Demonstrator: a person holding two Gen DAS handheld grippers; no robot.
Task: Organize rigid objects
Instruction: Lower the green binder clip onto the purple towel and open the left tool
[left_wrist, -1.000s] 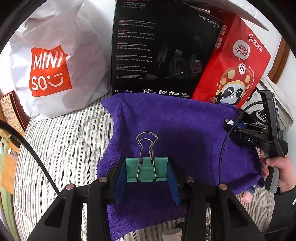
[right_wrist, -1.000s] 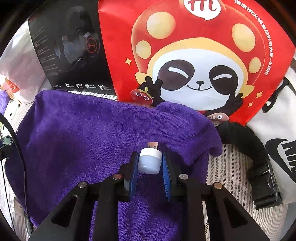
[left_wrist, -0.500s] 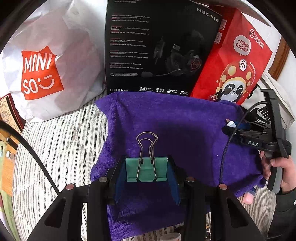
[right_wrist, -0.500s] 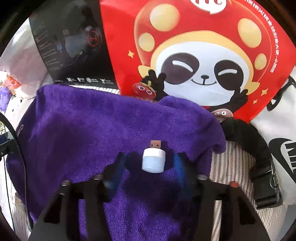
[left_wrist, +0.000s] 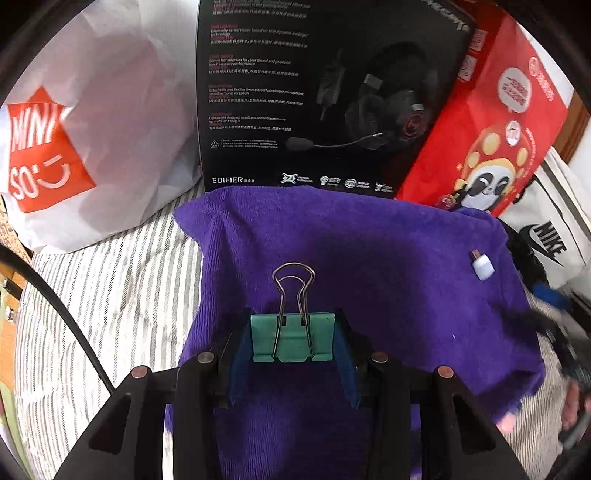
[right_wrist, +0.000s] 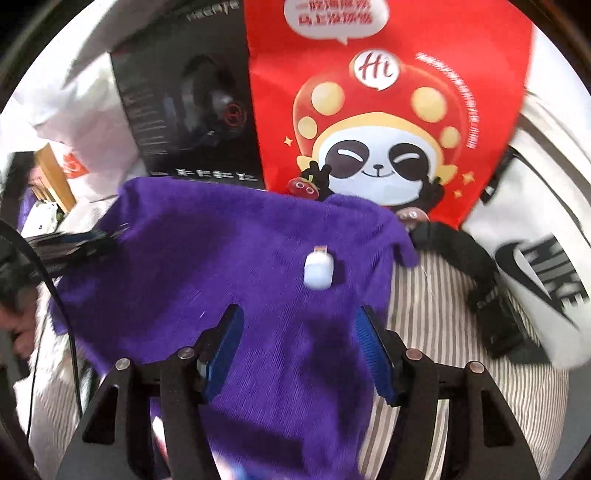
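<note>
With my right claw (right_wrist: 299, 347) just opened off the USB plug (right_wrist: 318, 271) on the purple towel (right_wrist: 221, 240), my left claw (left_wrist: 291, 341) grips the green binder clip (left_wrist: 291, 339), which I judge needs placing next.

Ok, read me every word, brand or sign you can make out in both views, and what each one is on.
"MINI SO": white plastic bag.
"EDIFIER": black headset box, bottom edge.
Small print and icons on that box: too small to read.
"Hi": red panda bag, in a speech bubble.
Chinese characters on the red bag: too blurred.
"NIKE": white tote bag.
</note>
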